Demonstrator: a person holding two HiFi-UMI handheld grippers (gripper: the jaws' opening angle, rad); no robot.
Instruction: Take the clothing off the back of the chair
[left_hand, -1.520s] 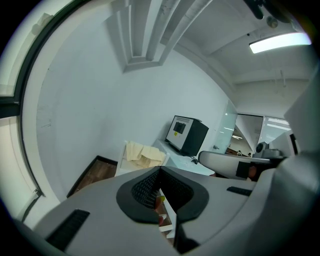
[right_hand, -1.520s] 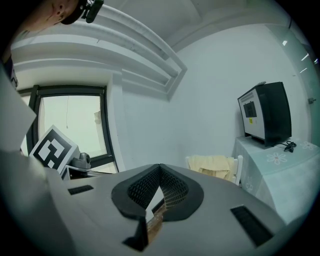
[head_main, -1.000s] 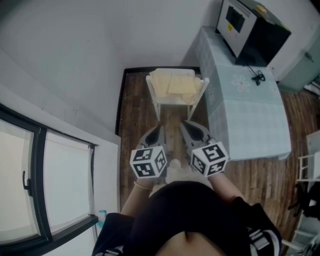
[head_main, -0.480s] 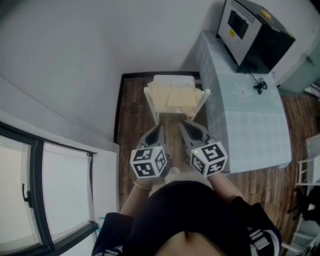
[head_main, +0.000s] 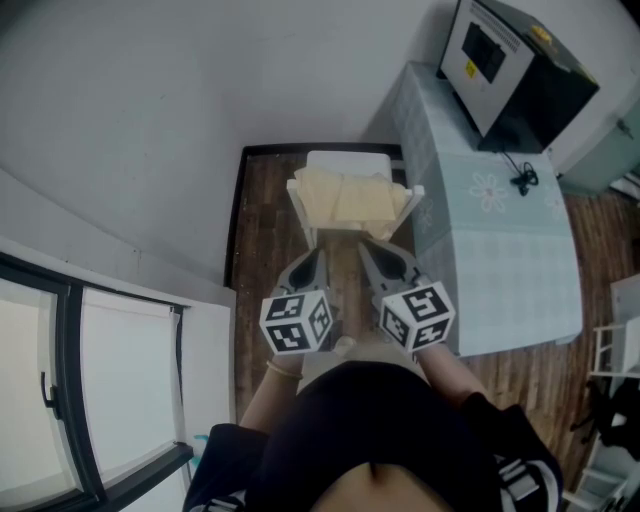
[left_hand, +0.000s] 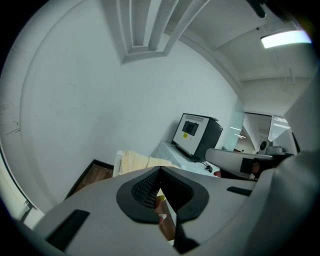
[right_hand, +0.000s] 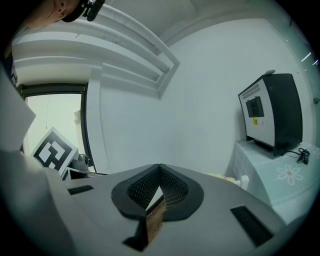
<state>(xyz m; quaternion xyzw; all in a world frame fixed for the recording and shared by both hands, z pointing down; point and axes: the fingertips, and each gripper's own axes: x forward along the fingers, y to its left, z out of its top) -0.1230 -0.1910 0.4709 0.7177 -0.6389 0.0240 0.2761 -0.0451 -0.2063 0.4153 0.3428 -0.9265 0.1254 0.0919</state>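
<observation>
No word, number or brand name is legible anywhere. A small yellow sticker (head_main: 467, 68) sits on the pale front of the black box (head_main: 535, 80) that stands on the table (head_main: 510, 250); its print is too small to read. Faint lines of print above the box's dark window (head_main: 484, 52) are also illegible. The 2 cubes, one on the left gripper (head_main: 320, 255) and one on the right gripper (head_main: 366, 250), carry black-and-white square marker patterns, not letters.
</observation>
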